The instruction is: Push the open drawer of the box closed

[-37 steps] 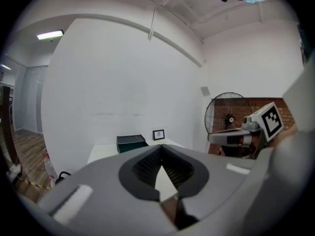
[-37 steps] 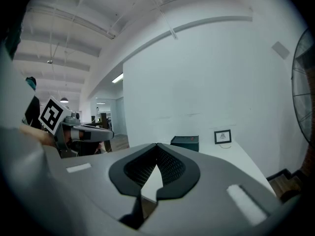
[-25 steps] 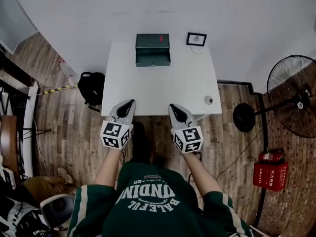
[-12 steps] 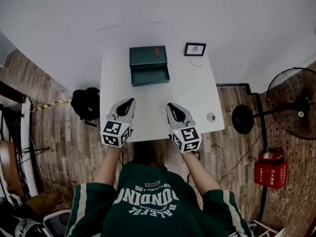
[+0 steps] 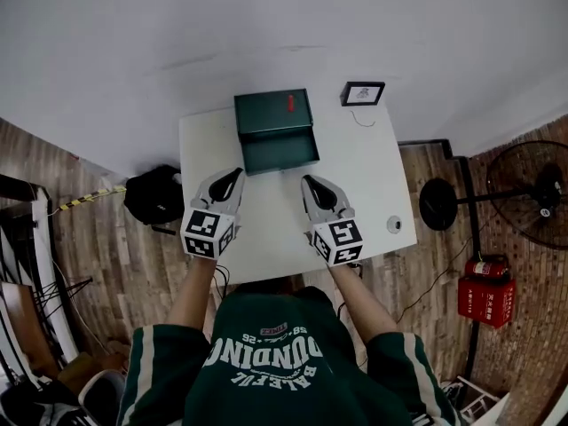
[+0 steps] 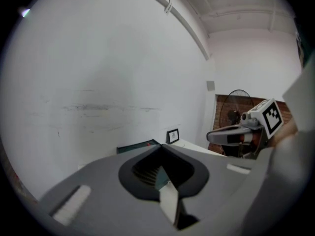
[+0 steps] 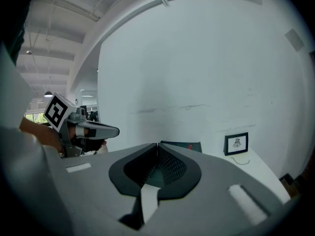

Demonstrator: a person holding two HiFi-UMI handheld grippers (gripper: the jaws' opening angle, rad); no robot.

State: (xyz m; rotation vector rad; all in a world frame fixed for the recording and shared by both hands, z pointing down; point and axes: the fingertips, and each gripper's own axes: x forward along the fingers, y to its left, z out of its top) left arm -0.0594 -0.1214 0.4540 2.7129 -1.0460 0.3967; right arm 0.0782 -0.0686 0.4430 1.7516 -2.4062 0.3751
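Drawer (image 5: 280,153) of the green box (image 5: 273,114) sticks out, open, on the side of the box that faces the person. The box sits at the back of the white surface (image 5: 355,176), close to the wall.

Just in front of the drawer are the two tools. The left hand-held gripper (image 5: 235,175) is near the drawer's left corner, and the right hand-held gripper (image 5: 306,182) is near its right corner. Neither one touches it yet. Both are clenched tight with nothing inside, and that is good for pushing.

I think the best way is to put both closed tips flat on the drawer's front, one on each side, and push straight toward the box. Push slow and even, so the drawer does not go crooked and get stuck. The box looks light, so it may slide back or turn; go gentle.

A small picture frame (image 5: 363,93) stands to the right of the box, well out of the way.
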